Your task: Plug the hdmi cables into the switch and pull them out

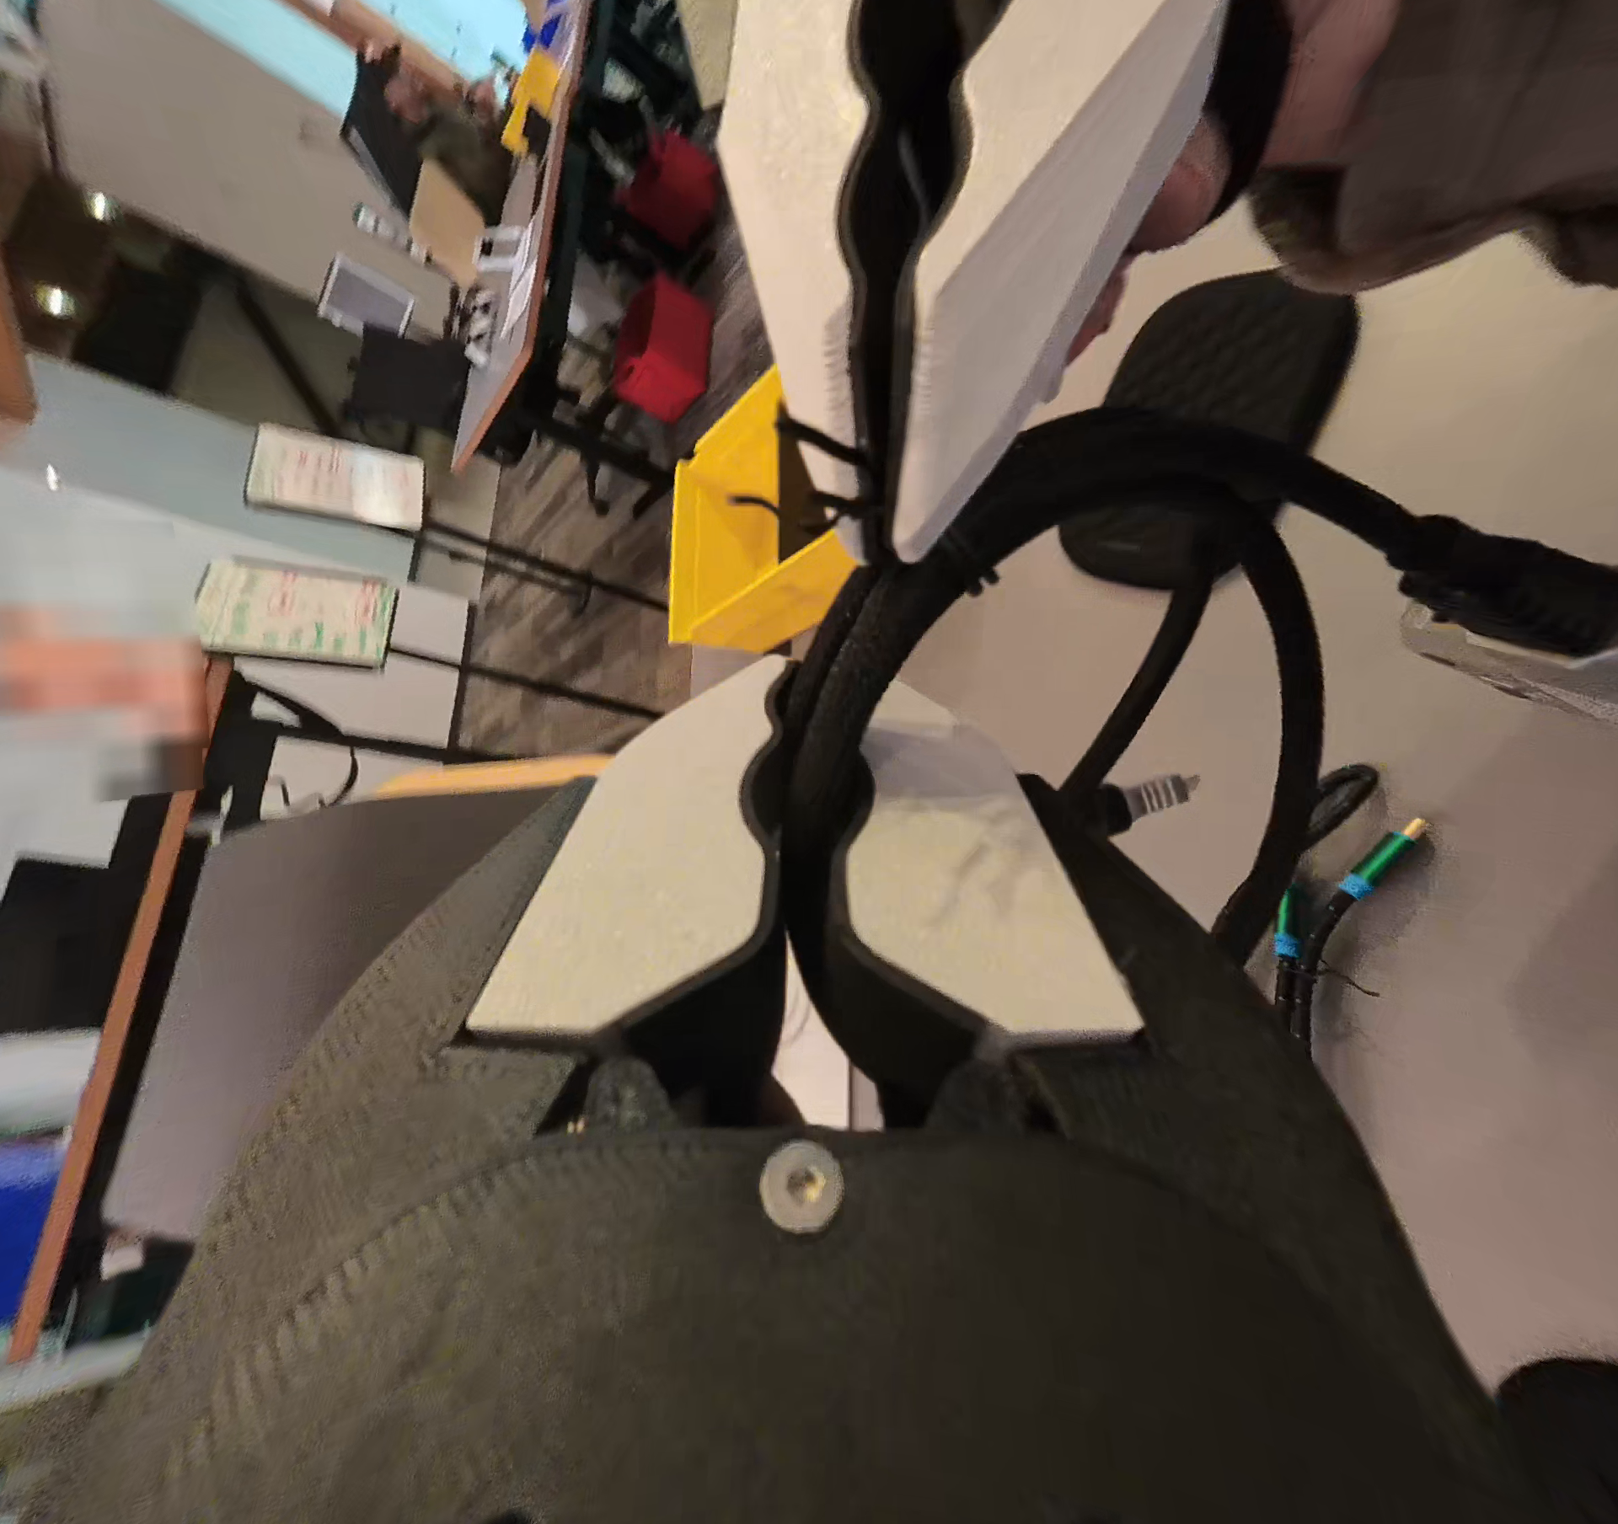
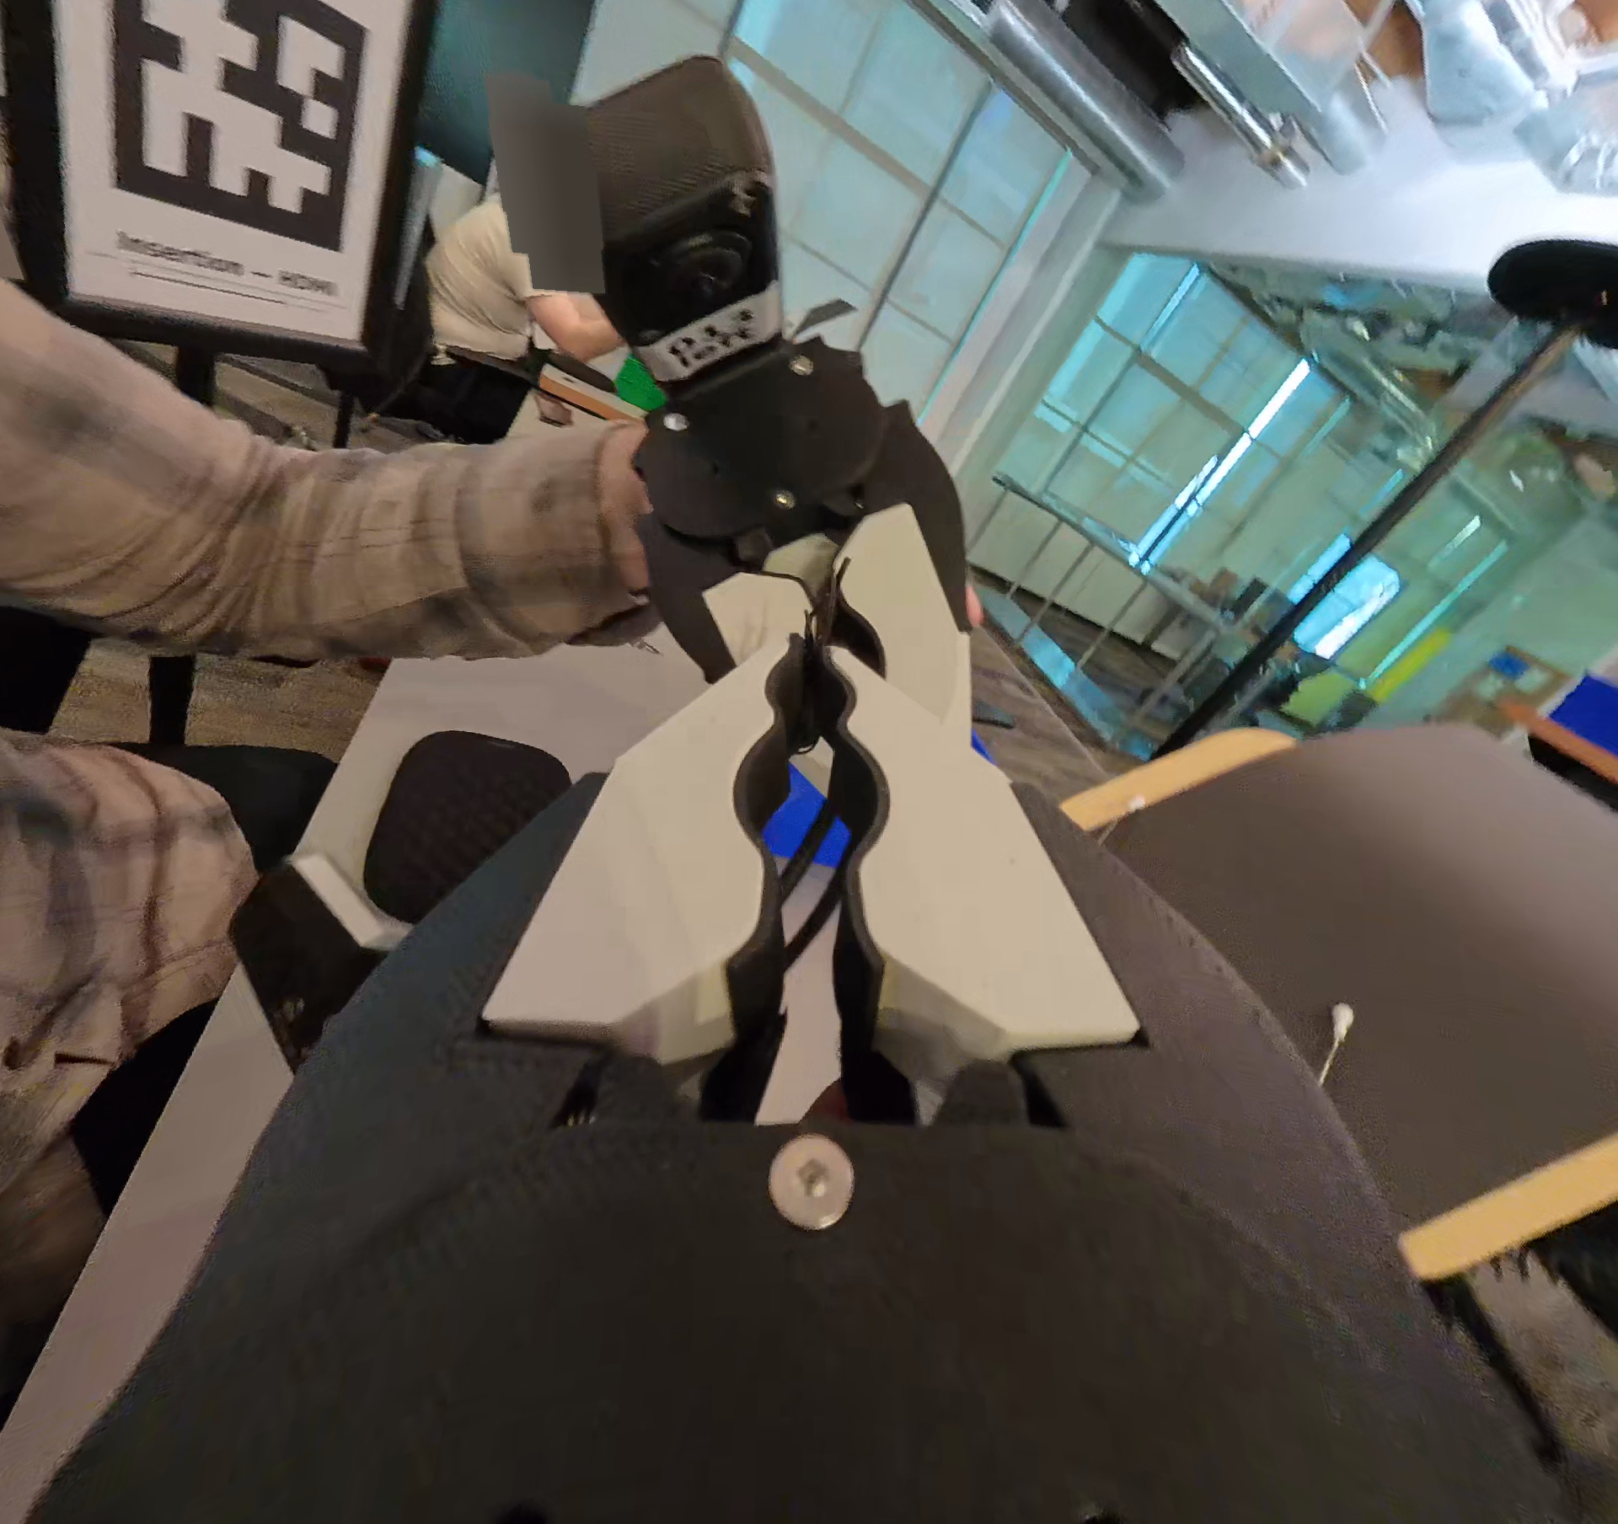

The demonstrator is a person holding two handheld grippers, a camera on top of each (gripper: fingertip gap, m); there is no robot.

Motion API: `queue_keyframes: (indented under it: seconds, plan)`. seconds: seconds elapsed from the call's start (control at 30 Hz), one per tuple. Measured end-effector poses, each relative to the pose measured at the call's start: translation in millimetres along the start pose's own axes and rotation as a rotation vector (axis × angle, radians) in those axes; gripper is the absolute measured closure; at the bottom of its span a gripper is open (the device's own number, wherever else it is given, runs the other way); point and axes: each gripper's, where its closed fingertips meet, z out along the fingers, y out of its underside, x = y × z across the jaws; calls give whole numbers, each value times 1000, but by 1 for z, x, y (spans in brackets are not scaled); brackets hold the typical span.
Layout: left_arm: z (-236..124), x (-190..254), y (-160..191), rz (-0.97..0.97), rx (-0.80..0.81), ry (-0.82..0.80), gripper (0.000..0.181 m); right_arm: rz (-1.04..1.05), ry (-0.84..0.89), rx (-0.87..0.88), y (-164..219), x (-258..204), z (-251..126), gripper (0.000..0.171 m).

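Here, left tongs (image 1: 810, 782) gripping black cable (image 1: 1138, 449), framed marker sign (image 2: 232, 116)

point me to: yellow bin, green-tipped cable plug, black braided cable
yellow bin (image 1: 731, 537): left wrist view, inner wall.
green-tipped cable plug (image 1: 1388, 856): left wrist view, green shell.
black braided cable (image 1: 840, 677): left wrist view, the coil at the gripper tips.

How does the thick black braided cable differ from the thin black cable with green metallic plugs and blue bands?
The thick black braided cable curves in a raised loop, clamped in the left gripper; the thin black cable with green plugs lies loose on the white table, touched by no gripper. The braided cable ends in a broad black plug; the thin one in slim green plugs, one gold-tipped. Both have black cords.
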Motion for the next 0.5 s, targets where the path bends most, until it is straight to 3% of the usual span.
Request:
queue_keyframes:
  seconds: [0.23, 0.5]
  plan:
    - [10, -10, 41, -271, -137, -185, 175, 124, 182, -160, 54, 44, 6, 171]
    - [24, 2, 49, -481, -134, -432, 149, 104, 359, -357, 98, 70, 12, 171]
